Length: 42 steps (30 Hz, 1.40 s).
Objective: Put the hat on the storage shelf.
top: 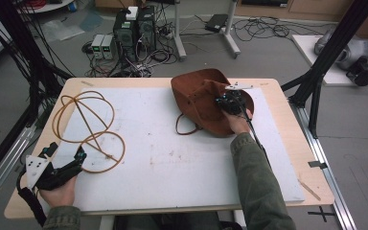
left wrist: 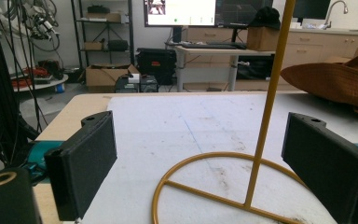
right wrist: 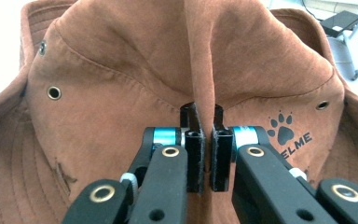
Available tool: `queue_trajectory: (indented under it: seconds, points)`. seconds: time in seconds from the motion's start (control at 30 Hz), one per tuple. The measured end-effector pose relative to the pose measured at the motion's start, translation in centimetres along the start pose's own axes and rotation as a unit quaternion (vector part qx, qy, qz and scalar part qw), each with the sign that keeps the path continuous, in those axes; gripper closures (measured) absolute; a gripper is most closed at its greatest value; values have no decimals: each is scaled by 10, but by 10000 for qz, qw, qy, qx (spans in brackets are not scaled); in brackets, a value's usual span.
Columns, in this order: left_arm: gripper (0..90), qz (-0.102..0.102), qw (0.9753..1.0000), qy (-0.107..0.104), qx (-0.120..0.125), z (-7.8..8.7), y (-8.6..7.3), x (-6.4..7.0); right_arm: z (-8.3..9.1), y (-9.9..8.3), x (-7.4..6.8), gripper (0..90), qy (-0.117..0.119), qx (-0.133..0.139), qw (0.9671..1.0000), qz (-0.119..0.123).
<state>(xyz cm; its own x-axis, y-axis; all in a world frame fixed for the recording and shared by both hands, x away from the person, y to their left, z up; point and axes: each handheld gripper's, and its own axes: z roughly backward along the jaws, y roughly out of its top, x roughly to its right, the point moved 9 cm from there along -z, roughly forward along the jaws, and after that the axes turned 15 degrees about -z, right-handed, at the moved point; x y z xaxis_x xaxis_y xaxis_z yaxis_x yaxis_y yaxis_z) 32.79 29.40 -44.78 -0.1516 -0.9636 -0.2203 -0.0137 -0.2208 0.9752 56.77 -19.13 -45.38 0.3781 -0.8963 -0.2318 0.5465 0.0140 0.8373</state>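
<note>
A brown cloth hat lies at the back right of the white mat, its chin cord trailing left. My right gripper rests on it, shut on a pinched fold of the hat between its jaws. A paw print logo shows on the crown. A yellow wire hat stand of rings and a rod sits at the left. My left gripper is open at the front left, its jaws spread on either side of the stand's base ring and upright rod.
A white mat covers most of the wooden table. Black frame posts rise at both sides. Computers and cables lie on the floor beyond the far edge.
</note>
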Motion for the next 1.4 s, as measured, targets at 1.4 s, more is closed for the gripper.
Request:
queue_trajectory:
  seconds: [1.4]
  points:
    - [104, -6, 10000, -79, -5, -2, 0, 5, 46, 25, -15, 882, 254, 1525, 9876, -258]
